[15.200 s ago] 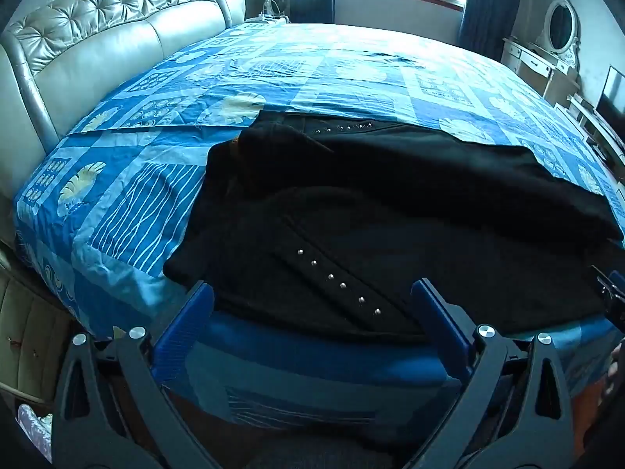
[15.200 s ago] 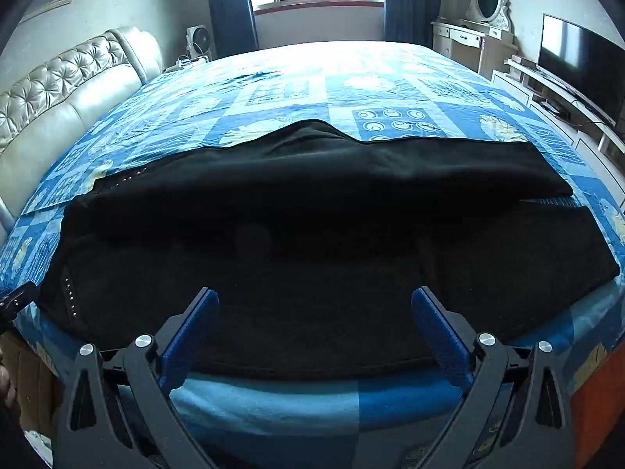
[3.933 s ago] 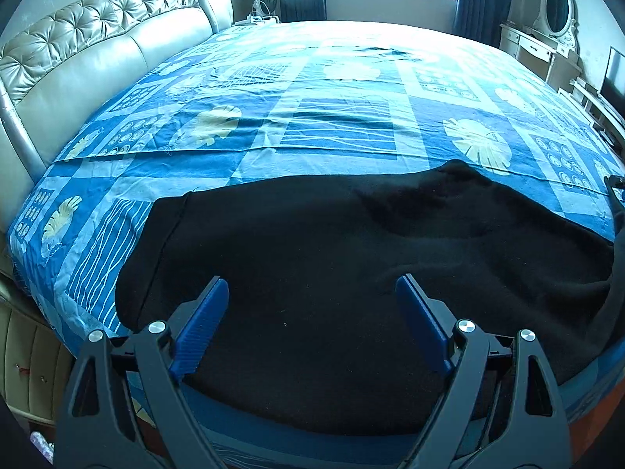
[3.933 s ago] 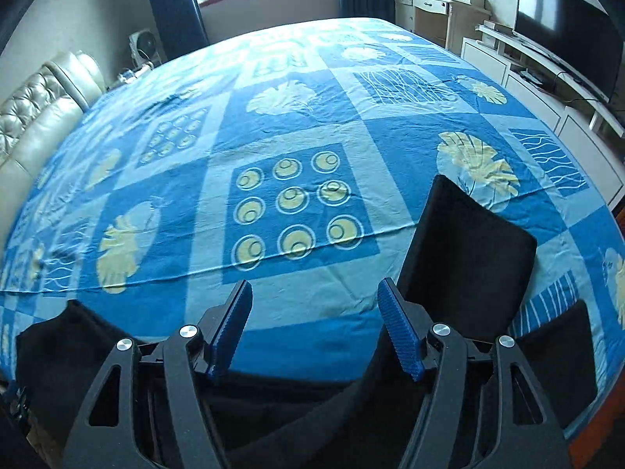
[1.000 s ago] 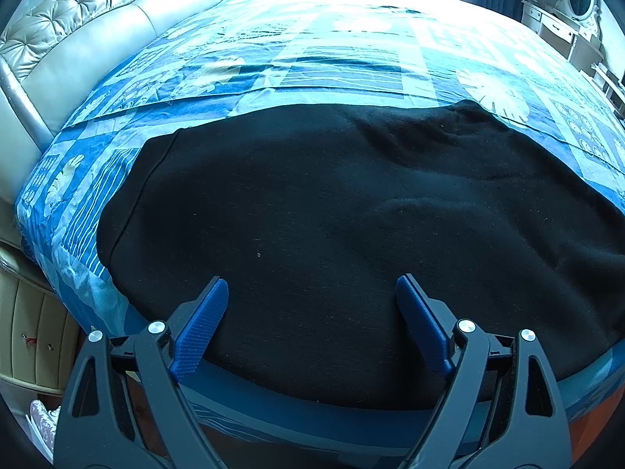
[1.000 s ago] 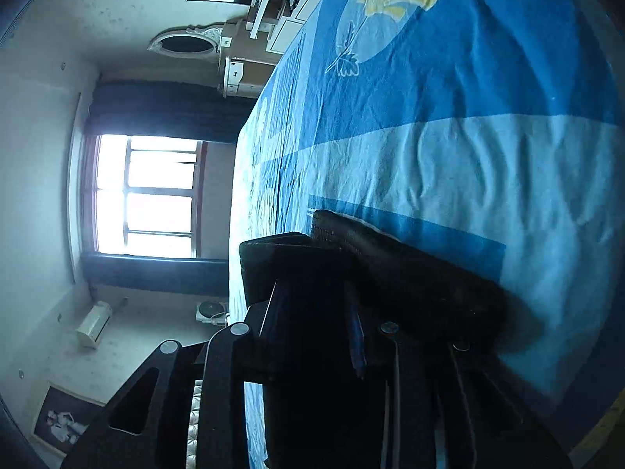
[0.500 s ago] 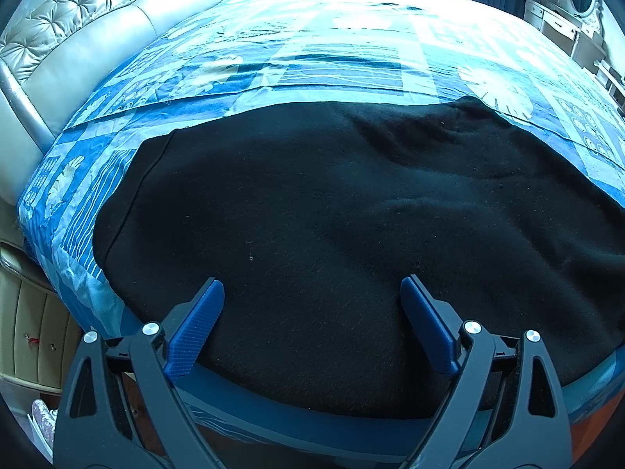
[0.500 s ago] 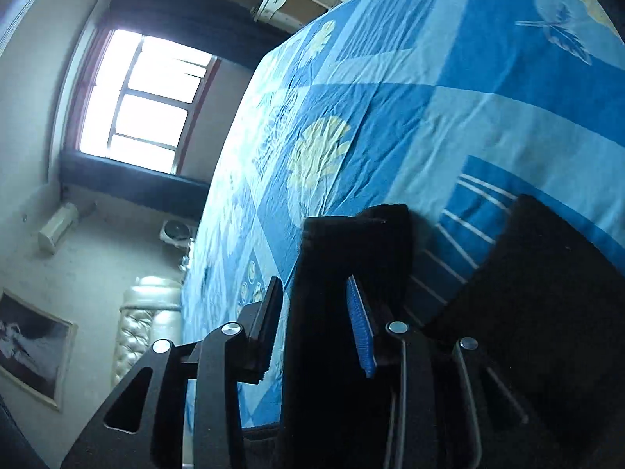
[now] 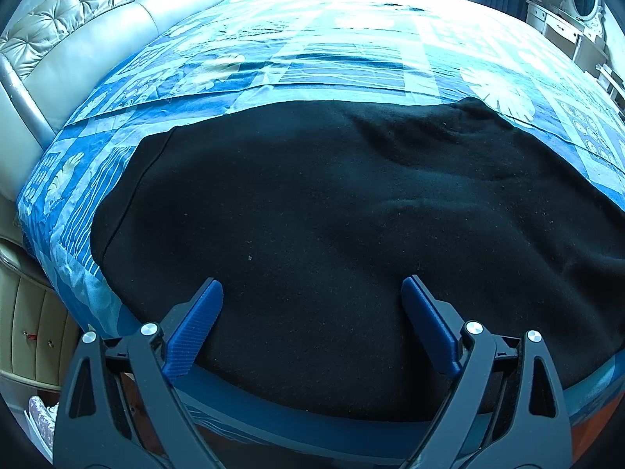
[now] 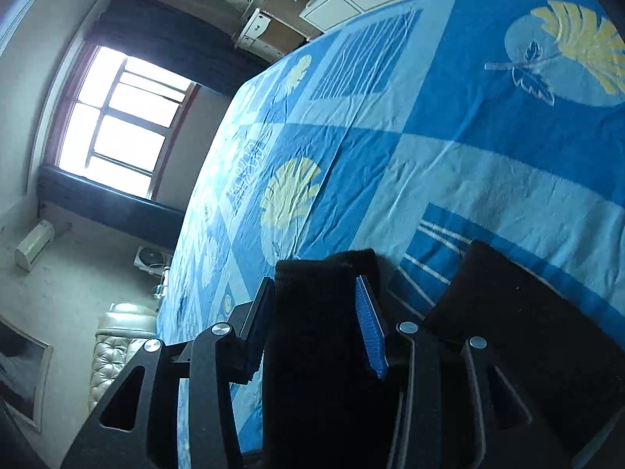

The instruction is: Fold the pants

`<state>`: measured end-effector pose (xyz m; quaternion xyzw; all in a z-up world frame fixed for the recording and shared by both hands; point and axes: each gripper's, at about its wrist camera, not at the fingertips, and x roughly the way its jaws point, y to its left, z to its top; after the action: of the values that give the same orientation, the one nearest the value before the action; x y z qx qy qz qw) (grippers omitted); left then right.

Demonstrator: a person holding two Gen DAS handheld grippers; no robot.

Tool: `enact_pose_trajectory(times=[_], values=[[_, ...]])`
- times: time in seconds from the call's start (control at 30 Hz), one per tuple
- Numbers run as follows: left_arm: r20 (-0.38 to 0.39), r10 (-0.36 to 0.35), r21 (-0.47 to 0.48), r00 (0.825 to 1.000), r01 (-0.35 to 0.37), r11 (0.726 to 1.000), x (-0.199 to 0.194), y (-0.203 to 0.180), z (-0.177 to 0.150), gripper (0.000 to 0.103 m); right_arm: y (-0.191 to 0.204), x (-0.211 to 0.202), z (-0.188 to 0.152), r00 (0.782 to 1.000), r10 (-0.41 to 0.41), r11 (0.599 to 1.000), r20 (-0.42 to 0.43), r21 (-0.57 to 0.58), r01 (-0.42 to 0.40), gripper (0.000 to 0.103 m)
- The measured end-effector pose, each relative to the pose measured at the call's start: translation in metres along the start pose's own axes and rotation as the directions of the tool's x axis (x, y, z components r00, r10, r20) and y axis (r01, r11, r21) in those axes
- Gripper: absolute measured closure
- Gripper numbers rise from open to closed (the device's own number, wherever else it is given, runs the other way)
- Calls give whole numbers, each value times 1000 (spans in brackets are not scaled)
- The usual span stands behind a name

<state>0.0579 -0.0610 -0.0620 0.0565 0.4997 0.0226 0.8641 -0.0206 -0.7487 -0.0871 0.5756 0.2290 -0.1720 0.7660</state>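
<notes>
Left wrist view: black pants [image 9: 332, 234] lie spread on the bed's [image 9: 351, 58] near edge, left tool [image 9: 312, 312] wide open above them. Right tool [image 10: 316, 312], jaws lately widening, straddles a raised fold.

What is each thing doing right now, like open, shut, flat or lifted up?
Pants: spread flat on the bedspread, with one end raised off it.
Left gripper: open, hovering over the pants, holding nothing.
Right gripper: jaws have just been opening; the raised pants end sits between them, no longer pinched.
Bedspread: laid smooth over the bed.
Curtains: pulled back from the window.
</notes>
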Motion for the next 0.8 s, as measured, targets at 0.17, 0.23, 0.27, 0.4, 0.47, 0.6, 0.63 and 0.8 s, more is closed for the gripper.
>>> enact_pose_trajectory(times=[0.17, 0.23, 0.27, 0.4, 0.47, 0.6, 0.63, 0.8], values=[[0, 1, -2, 1000, -1, 1000, 0, 0, 0, 10, 8, 21, -6, 998, 7, 999, -54, -36, -9, 60], [0, 1, -3, 1000, -1, 1000, 0, 0, 0, 10, 12, 23, -5, 998, -4, 998, -57, -59, 1, 62], [0, 2, -4, 1000, -2, 1000, 0, 0, 0, 10, 15, 26, -4, 998, -20, 997, -61, -81, 15, 66], [4, 5, -5, 1000, -5, 1000, 1, -1, 0, 10, 14, 25, -7, 996, -22, 995, -88, -96, 14, 96], [3, 4, -5, 1000, -4, 1000, 1, -1, 0, 9, 17, 12, -6, 998, 15, 996, -67, -86, -20, 96], [-1, 3, -3, 1000, -3, 1000, 1, -1, 0, 9, 27, -39, -4, 994, 108, 990, 3, -95, -107, 96], [-2, 3, -1, 1000, -3, 1000, 1, -1, 0, 9, 26, -54, -4, 992, 125, 988, 17, -97, -123, 97], [-1, 5, -6, 1000, -5, 1000, 1, 0, 0, 9, -14, -123, -14, 983, 158, 986, 93, -59, -153, 97]])
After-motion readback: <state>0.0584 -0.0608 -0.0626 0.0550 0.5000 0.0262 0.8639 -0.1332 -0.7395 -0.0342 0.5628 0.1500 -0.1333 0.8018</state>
